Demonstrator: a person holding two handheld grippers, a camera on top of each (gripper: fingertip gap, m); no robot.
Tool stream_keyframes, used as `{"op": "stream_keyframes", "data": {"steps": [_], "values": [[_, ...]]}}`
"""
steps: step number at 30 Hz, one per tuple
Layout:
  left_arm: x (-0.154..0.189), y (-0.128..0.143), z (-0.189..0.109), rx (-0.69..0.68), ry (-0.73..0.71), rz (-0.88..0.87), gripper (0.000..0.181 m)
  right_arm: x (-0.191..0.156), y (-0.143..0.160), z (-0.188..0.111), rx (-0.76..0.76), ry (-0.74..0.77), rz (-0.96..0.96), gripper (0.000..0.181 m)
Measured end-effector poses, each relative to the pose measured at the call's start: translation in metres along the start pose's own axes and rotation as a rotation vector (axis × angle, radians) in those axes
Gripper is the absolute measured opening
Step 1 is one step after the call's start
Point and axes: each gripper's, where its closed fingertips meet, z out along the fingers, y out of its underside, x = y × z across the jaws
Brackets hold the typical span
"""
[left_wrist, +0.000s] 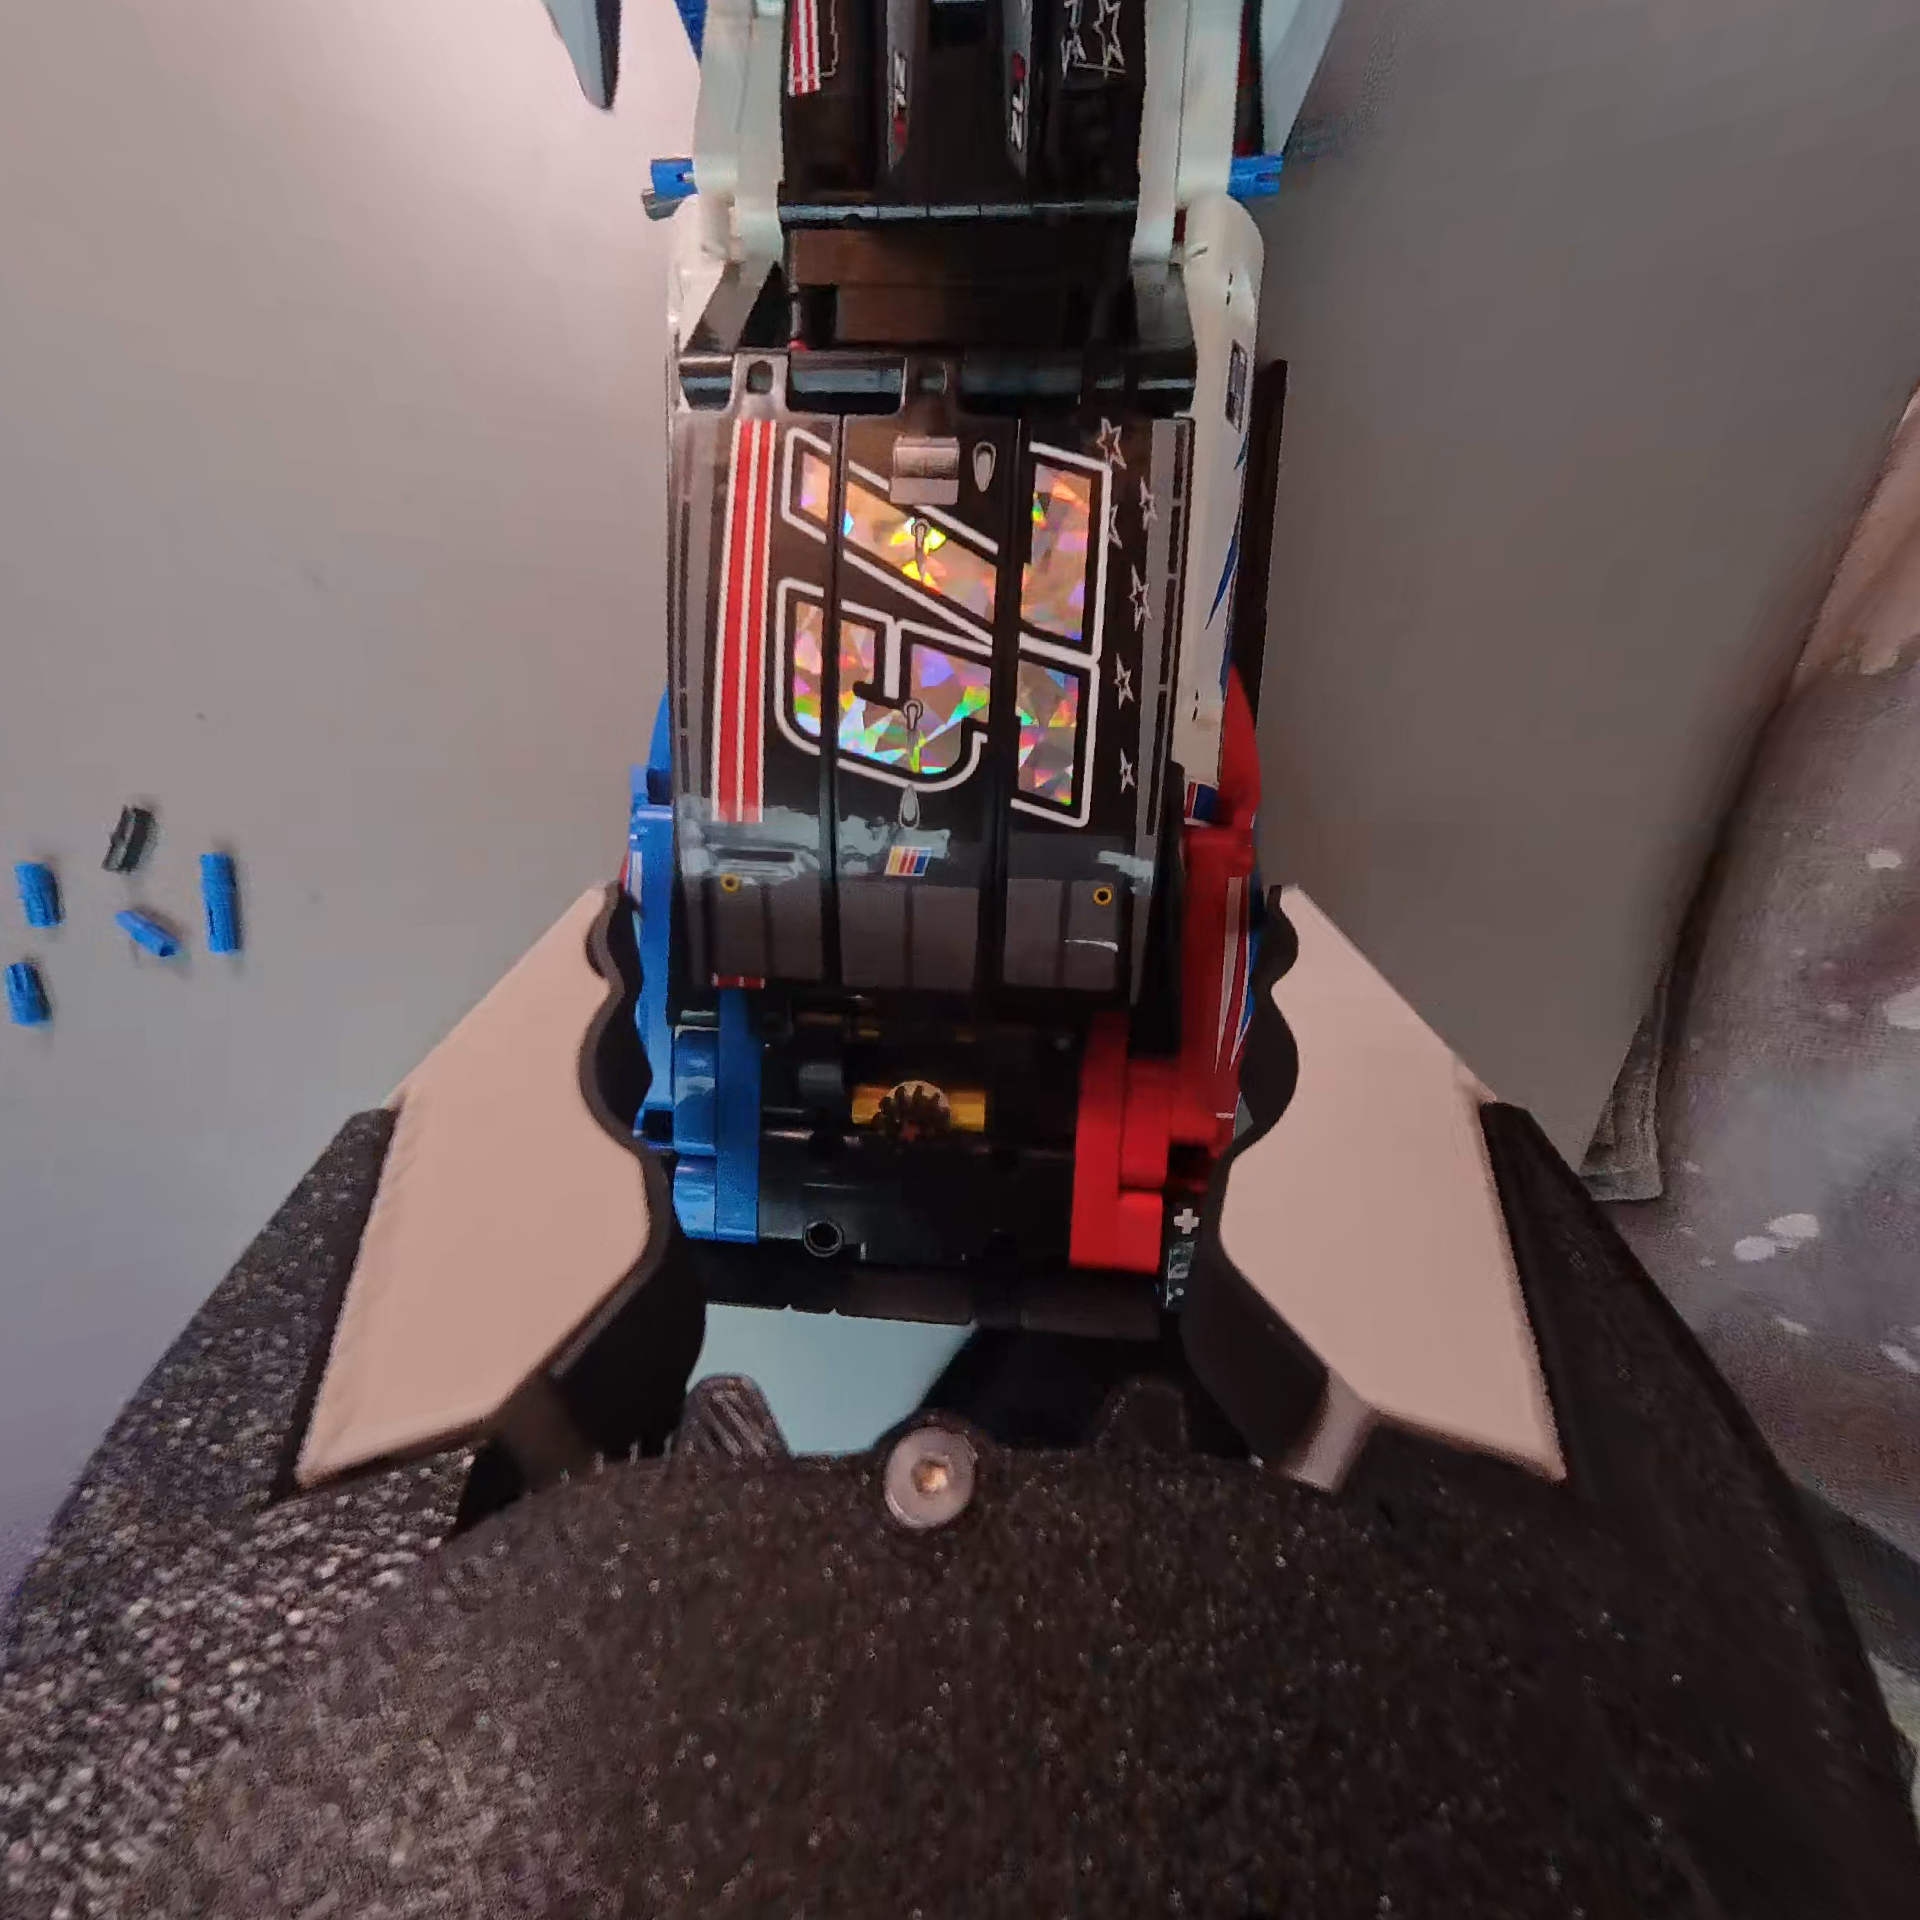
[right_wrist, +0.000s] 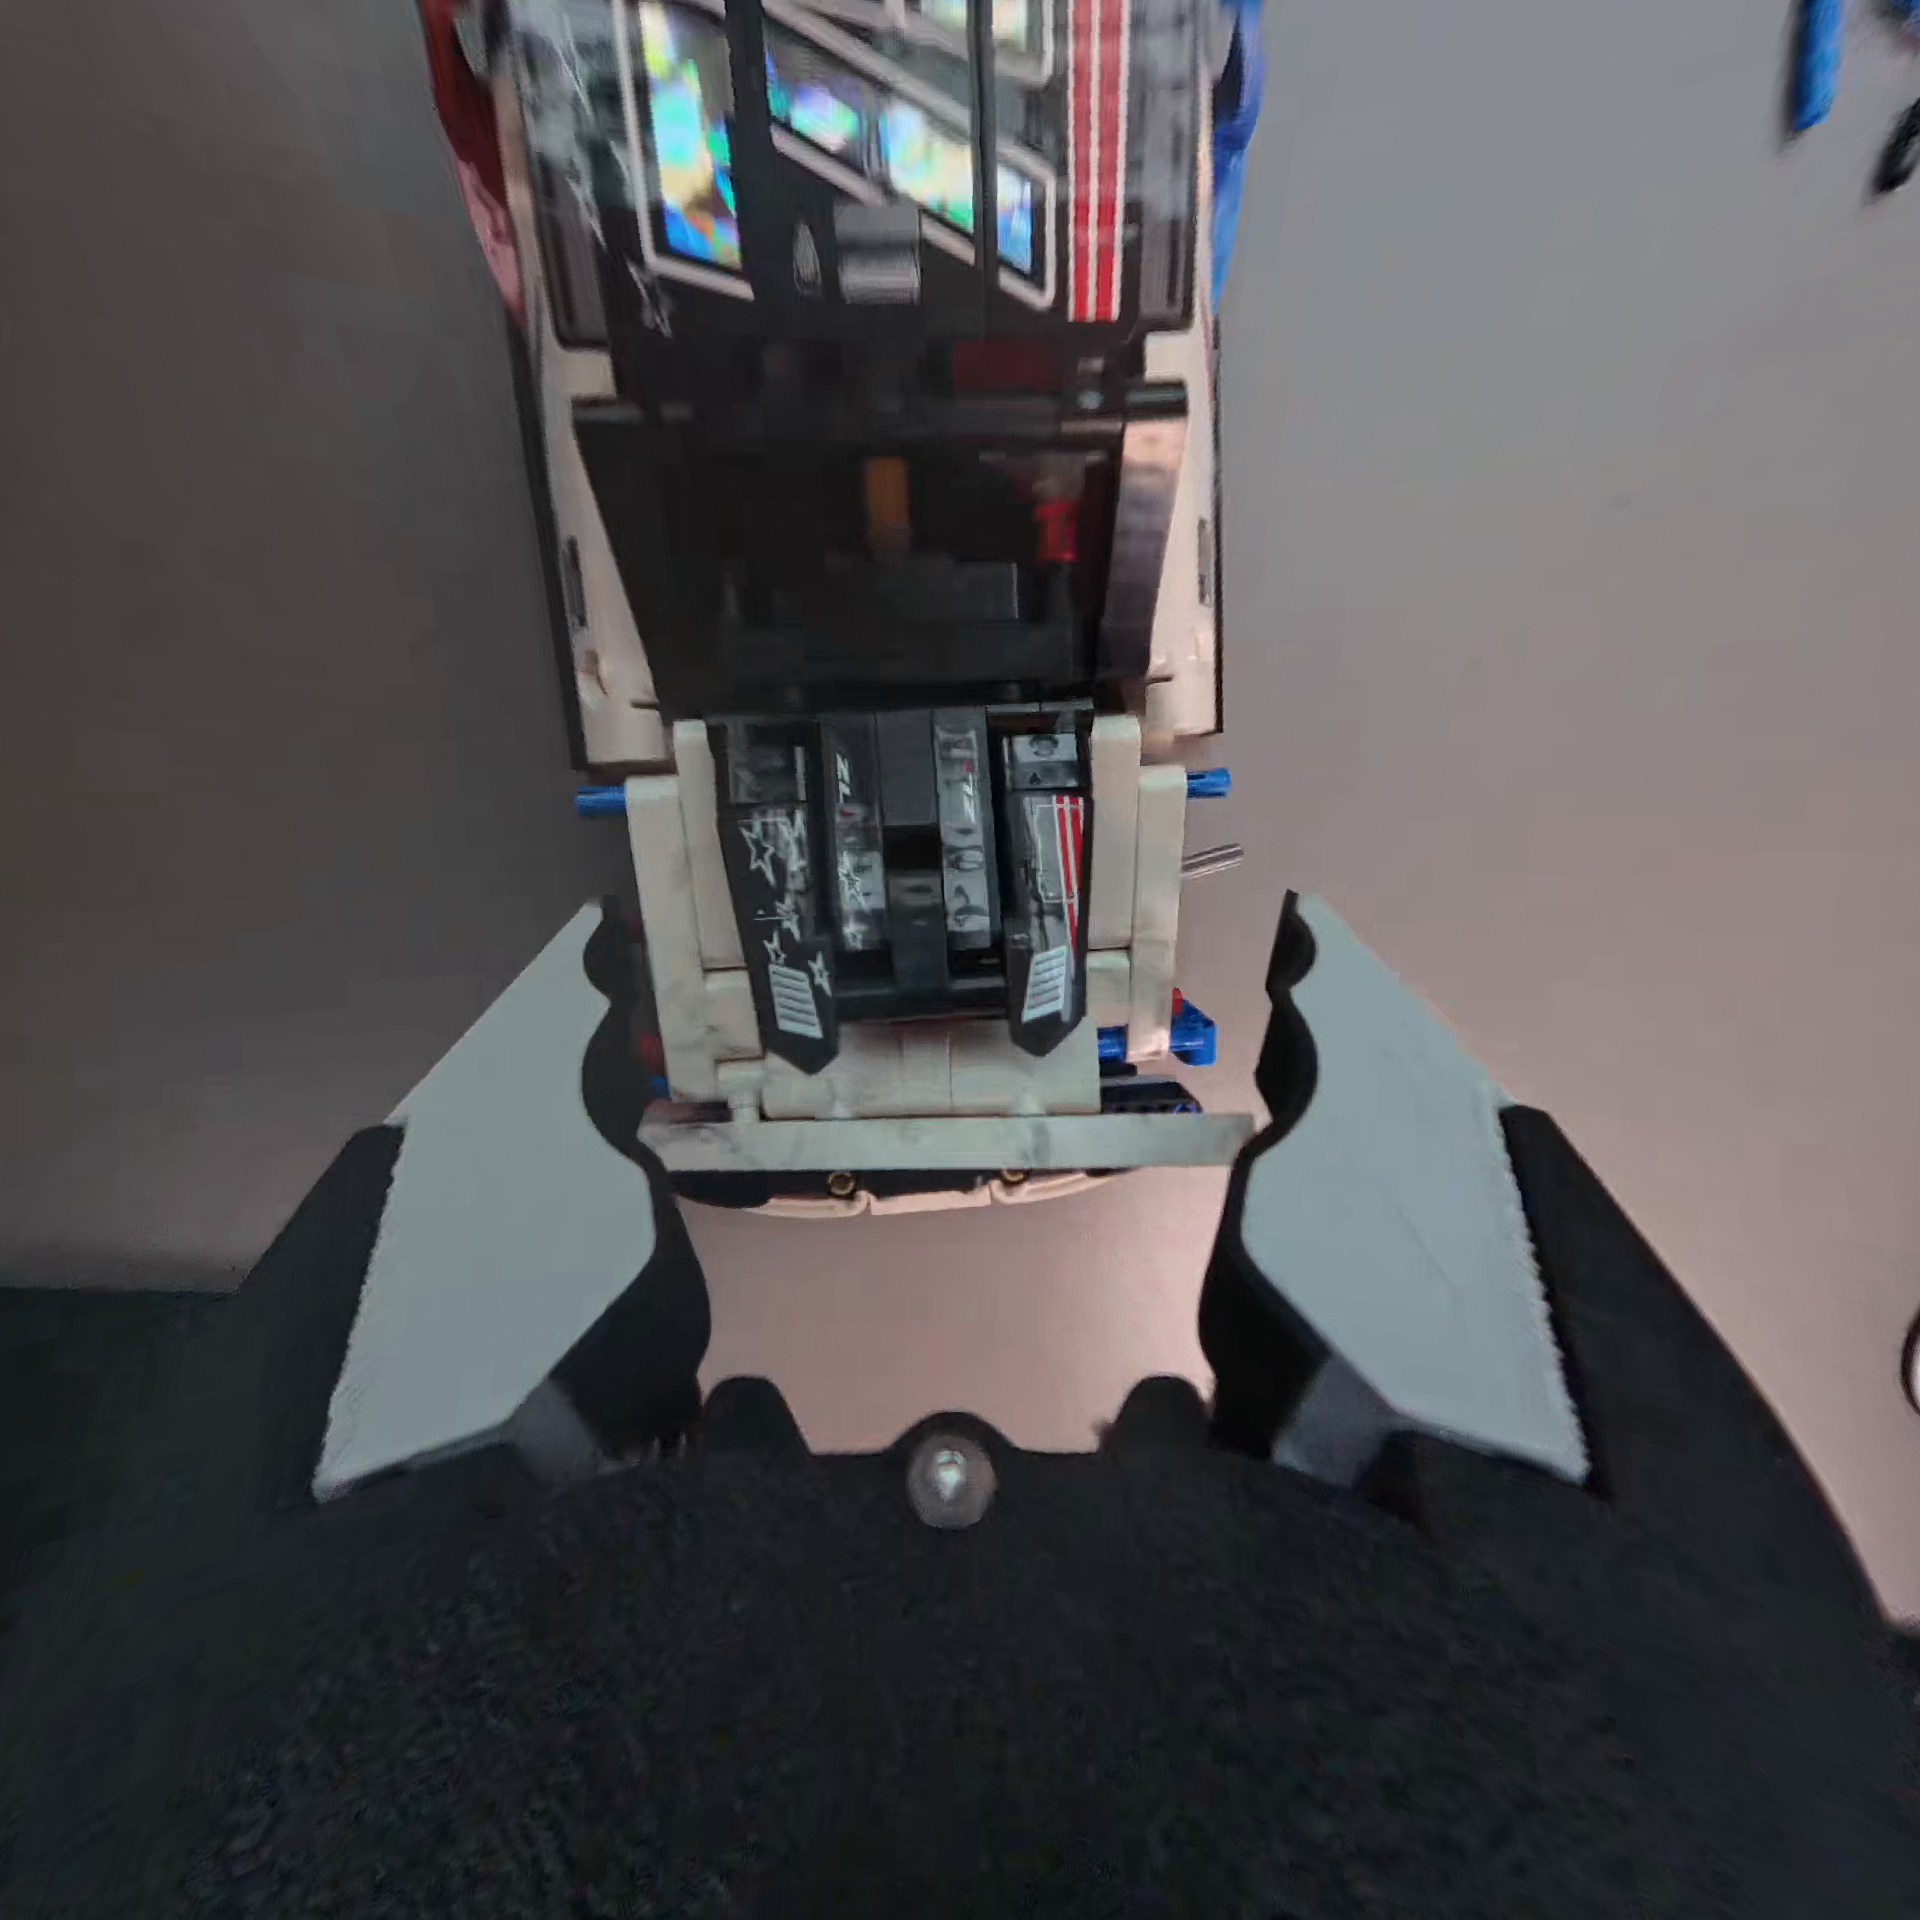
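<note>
Black, glossy brick-built race car (left_wrist: 935, 665) lies lengthwise between your tongs on the grey table (left_wrist: 312, 468): left gripper (left_wrist: 940, 1039) clenched on its blue-and-red end, right gripper (right_wrist: 935, 1029) spread, straddling its white end.

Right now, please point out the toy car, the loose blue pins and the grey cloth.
toy car (left_wrist: 925, 644): left wrist view, black roof panel.
loose blue pins (left_wrist: 218, 902): left wrist view, one upright pin.
grey cloth (left_wrist: 1787, 883): left wrist view, crumpled fold.
</note>
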Motion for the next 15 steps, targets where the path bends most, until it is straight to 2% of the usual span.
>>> {"op": "stream_keyframes", "data": {"steps": [2, 10, 15], "values": [[-0.006, -0.005, 0.002, 0.008, 0.023, 0.065, 0.114, -0.008, 0.007, 0.005, -0.029, -0.075, 0.041, 0.103], [-0.053, -0.047, 0.026, 0.024, 0.129, 0.374, 0.109, -0.028, 0.037, -0.015, 0.064, 0.038, 0.401, 0.103], [-0.088, -0.073, 0.040, 0.054, 0.104, 0.382, 0.106, -0.048, 0.040, -0.027, 0.201, 0.063, 0.622, 0.105]]}}
